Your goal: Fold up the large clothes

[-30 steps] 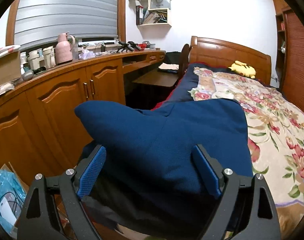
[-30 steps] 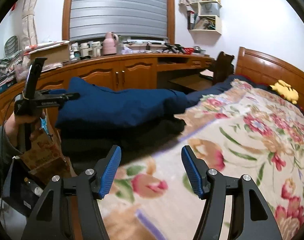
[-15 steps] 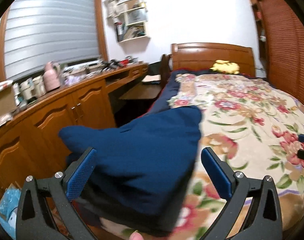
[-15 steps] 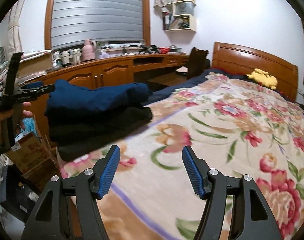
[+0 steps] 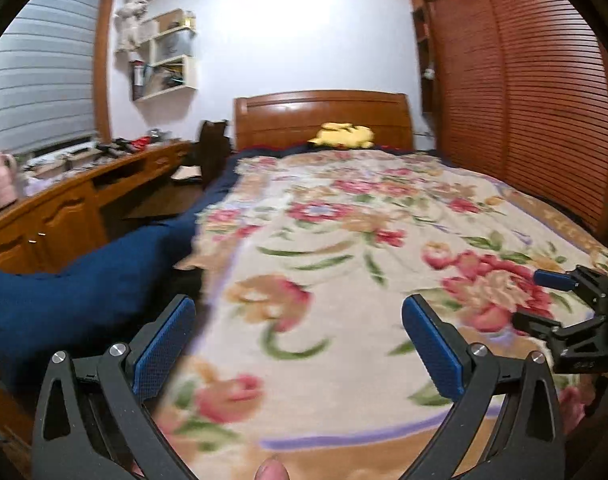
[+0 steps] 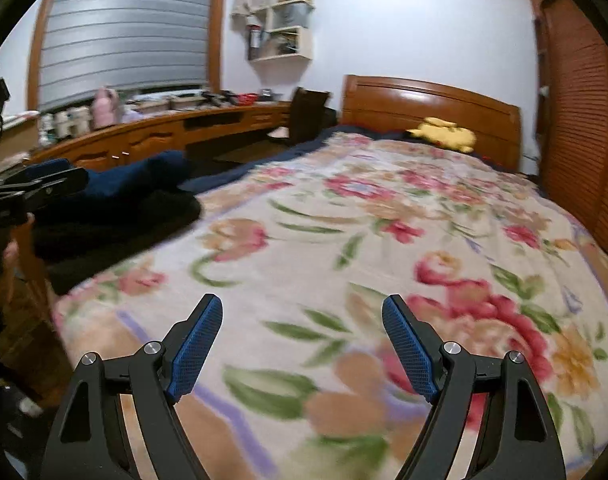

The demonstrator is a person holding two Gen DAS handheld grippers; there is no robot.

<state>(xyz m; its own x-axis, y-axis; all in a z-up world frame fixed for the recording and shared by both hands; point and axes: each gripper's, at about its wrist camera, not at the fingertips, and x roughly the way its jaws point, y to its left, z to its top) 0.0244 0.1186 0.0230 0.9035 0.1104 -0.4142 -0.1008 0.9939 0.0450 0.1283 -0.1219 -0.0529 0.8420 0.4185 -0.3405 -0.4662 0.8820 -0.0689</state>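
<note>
A folded blue garment [image 5: 83,288] lies on a darker folded piece at the bed's left edge; the right wrist view shows the blue garment [image 6: 143,176] over the dark garment [image 6: 115,228]. My left gripper [image 5: 297,312] hangs open over the floral blanket [image 5: 344,240], to the right of the pile, with nothing between its fingers. My right gripper [image 6: 301,306] is over the blanket [image 6: 384,240] with its jaws opening and nothing between them. Each view catches the other tool: the right gripper [image 5: 564,300] at the right edge, the left gripper [image 6: 35,184] by the pile.
A wooden cabinet and desk [image 5: 63,216] with clutter on top run along the left wall. The headboard [image 5: 320,116] and a yellow plush toy [image 5: 344,136] are at the far end. Louvered wardrobe doors [image 5: 524,120] line the right side. A dark chair [image 6: 308,116] stands by the desk.
My left gripper has swung right, off the blue garment and out over the blanket, its jaws wider. The right gripper has also turned right, and its jaws have spread.
</note>
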